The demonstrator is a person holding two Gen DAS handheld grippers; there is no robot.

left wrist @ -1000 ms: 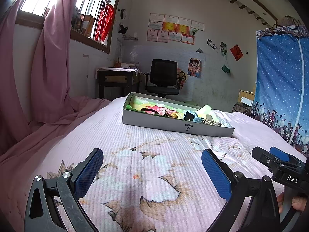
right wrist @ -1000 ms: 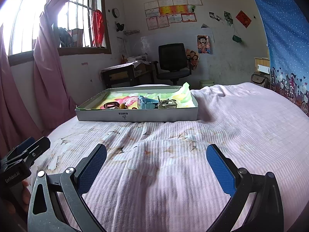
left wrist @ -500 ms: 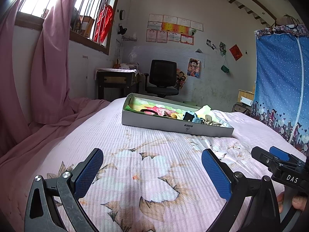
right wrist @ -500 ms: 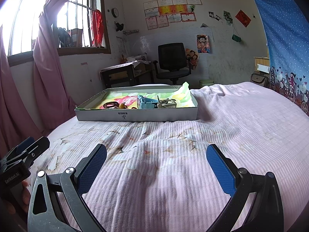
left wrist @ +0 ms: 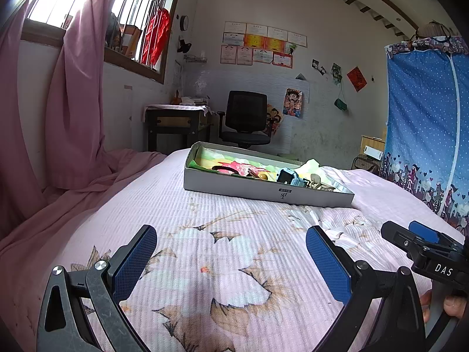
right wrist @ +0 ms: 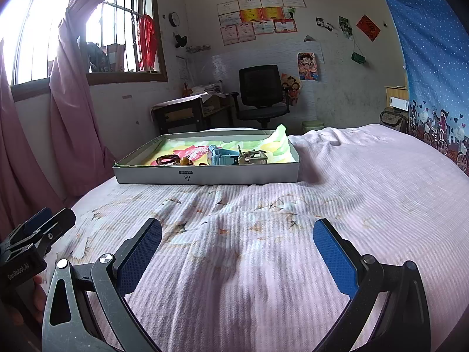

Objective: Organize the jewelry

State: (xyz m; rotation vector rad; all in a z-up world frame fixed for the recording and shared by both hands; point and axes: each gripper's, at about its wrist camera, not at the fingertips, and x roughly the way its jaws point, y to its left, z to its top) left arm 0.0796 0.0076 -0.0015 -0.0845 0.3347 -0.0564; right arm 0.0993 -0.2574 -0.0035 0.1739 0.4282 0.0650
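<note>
A shallow grey cardboard tray (left wrist: 263,189) (right wrist: 205,174) lies on the pink bedspread ahead of both grippers, lined with colourful paper. Inside it sit a small blue box (right wrist: 221,156) (left wrist: 285,175), a metallic trinket (right wrist: 252,157), a dark cord bracelet (right wrist: 167,160) and an amber bead (right wrist: 184,162). My left gripper (left wrist: 231,252) hovers open over the floral bedspread, well short of the tray, nothing between its blue pads. My right gripper (right wrist: 237,246) is likewise open and empty, low over the bed. Each gripper's body shows at the edge of the other's view.
The bed (right wrist: 366,193) spreads wide to the right. A pink curtain (left wrist: 67,102) hangs along the left by the window. Beyond the bed stand a dark desk (left wrist: 176,123) and a black office chair (left wrist: 246,120). A blue dotted curtain (left wrist: 425,123) hangs at the right.
Both views have shifted very slightly; the tray sits a touch farther away in the left wrist view. Both grippers stay open and empty.
</note>
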